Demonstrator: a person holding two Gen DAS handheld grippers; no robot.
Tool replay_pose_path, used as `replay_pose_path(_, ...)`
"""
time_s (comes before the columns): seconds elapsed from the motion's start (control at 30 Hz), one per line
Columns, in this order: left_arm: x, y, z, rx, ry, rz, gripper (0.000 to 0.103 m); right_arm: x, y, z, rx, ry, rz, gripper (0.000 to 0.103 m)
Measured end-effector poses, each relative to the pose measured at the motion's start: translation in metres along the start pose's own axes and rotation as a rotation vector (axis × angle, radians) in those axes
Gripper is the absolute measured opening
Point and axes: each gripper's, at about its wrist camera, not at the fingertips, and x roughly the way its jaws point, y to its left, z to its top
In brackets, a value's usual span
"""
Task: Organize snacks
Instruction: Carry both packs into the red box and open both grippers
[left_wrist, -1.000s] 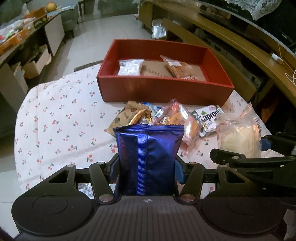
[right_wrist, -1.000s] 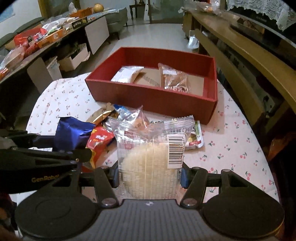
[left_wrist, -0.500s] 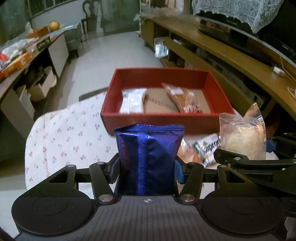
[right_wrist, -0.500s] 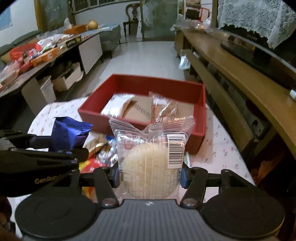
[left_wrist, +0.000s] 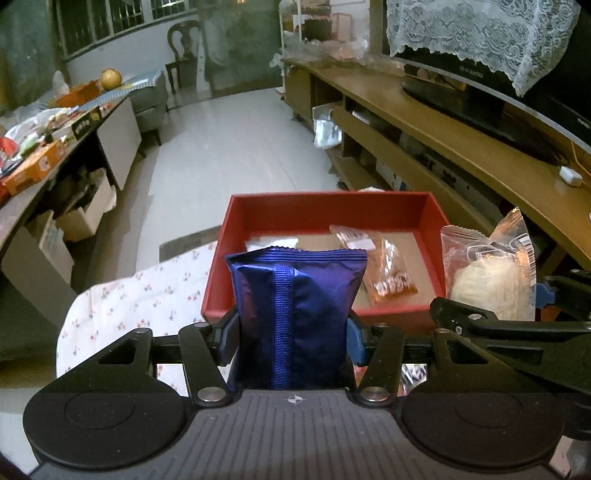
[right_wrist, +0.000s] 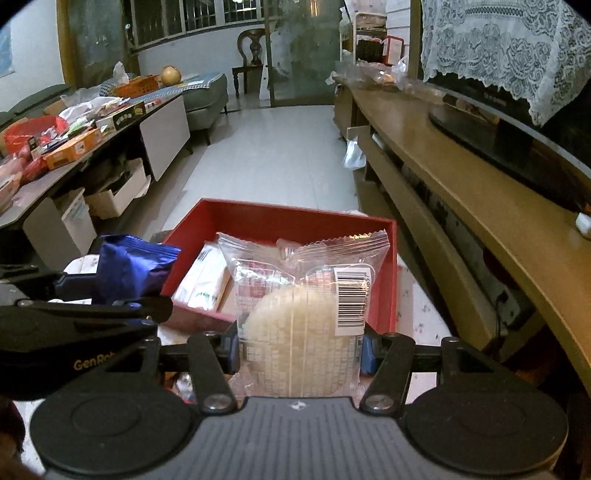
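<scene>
My left gripper (left_wrist: 291, 332) is shut on a blue foil snack pack (left_wrist: 295, 302), held upright above the near wall of the red box (left_wrist: 325, 210). My right gripper (right_wrist: 299, 347) is shut on a clear pack with a pale round rice cake (right_wrist: 295, 332), also near the box's (right_wrist: 391, 280) front wall. The box holds a white pack (right_wrist: 203, 284) and an orange snack pack (left_wrist: 388, 273). Each held pack shows in the other view: the blue pack (right_wrist: 129, 269) and the rice cake pack (left_wrist: 487, 277).
The box stands on a table with a cherry-print cloth (left_wrist: 140, 295). A long wooden TV bench (left_wrist: 461, 147) runs along the right. A cluttered side table (right_wrist: 74, 140) and cardboard boxes stand at the left. White floor lies beyond the table.
Both grippers have risen and moved forward toward the red box with their packs. The loose snack pile on the cloth has dropped out of sight beneath them.
</scene>
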Motion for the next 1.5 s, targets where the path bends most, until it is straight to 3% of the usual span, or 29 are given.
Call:
replay_pose_path(0.57, 0.061, 0.003, 0.045, -0.020, 0.003, 0.041, 0.061, 0.072, -0.014, 0.048, 0.001, 0.012, -0.021, 0.065)
replay_pose_path(1.07, 0.126, 0.008, 0.037, -0.045, 0.108, 0.049, 0.061, 0.142, -0.015, 0.041, -0.036, 0.105, -0.039, 0.064)
replay_pose_path(1.5, 0.143, 0.011, 0.026, -0.054, 0.164, 0.045, 0.063, 0.156, -0.011, 0.031, -0.072, 0.148, -0.042, 0.065)
